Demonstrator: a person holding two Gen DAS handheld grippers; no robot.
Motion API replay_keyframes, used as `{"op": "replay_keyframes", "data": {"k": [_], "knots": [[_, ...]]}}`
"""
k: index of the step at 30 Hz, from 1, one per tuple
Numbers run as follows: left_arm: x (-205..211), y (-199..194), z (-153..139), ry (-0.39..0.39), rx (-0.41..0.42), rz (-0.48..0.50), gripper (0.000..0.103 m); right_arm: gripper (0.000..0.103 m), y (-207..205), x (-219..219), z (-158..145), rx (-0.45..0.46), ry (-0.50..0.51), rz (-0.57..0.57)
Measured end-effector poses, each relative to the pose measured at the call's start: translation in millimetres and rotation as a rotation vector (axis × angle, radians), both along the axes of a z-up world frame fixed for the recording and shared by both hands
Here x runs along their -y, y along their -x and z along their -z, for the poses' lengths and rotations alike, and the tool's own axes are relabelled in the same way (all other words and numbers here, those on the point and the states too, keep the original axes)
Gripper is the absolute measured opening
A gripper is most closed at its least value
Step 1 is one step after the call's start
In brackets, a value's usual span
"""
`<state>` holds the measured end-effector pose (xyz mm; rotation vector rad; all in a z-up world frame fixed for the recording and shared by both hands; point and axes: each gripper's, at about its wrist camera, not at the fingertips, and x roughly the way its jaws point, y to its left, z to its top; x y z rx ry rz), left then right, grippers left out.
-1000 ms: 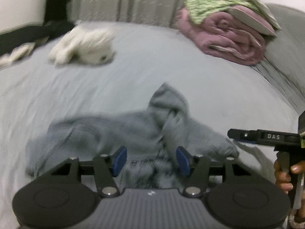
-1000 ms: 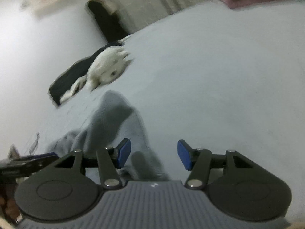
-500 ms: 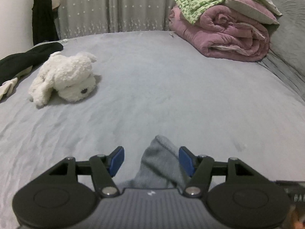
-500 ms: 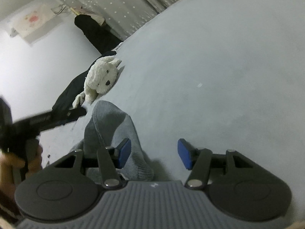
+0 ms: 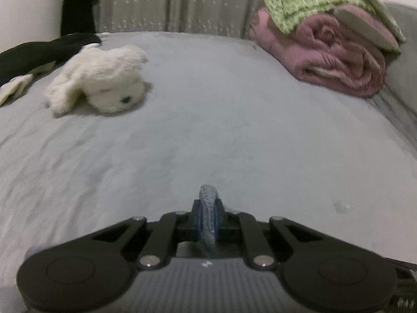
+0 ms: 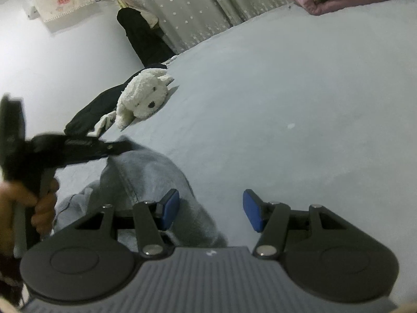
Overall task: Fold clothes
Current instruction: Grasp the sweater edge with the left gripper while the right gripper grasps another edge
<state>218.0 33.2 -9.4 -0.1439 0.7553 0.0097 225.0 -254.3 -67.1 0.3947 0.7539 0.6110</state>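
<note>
A grey knit garment lies bunched on the grey bed sheet. My left gripper is shut on a fold of the garment, which sticks up between its blue pads. In the right wrist view the left gripper holds the garment's top edge lifted off the bed, with a hand on its handle. My right gripper is open and empty, low over the bed, its left pad right beside the garment.
A white plush dog lies at the far left of the bed, also in the right wrist view. Black clothing lies behind it. A rolled pink blanket with a green checked cloth sits far right. Curtains hang behind.
My left gripper has shut on the grey garment and lifted its edge. The right gripper has stayed open beside the garment.
</note>
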Motion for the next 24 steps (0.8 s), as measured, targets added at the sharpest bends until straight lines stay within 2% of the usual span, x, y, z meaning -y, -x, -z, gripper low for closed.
{"op": "replay_keyframes", "data": {"k": [5,8,12,16,17,21,24], "knots": [[-29,37,1,0.028,0.003,-0.031,0.009,0.059,4,-1,-2,-0.016,-0.027,-0.034],[-41,53,8,0.036,-0.029,-0.025,0.009,0.059,4,-3,-1,-0.039,-0.063,-0.065],[-48,64,19,0.041,-0.070,0.006,0.008,0.059,4,-6,1,-0.072,-0.121,-0.104],[-52,66,19,0.056,-0.057,0.041,0.010,0.059,3,-7,6,-0.093,-0.203,-0.129],[-55,66,18,0.071,-0.049,0.044,0.011,0.059,2,-7,7,-0.101,-0.228,-0.135],[-69,62,13,0.166,-0.031,0.037,0.031,0.058,-4,-14,11,-0.124,-0.304,-0.160],[-82,56,14,0.251,-0.035,0.016,0.033,0.056,-11,-19,14,-0.137,-0.350,-0.149]]}}
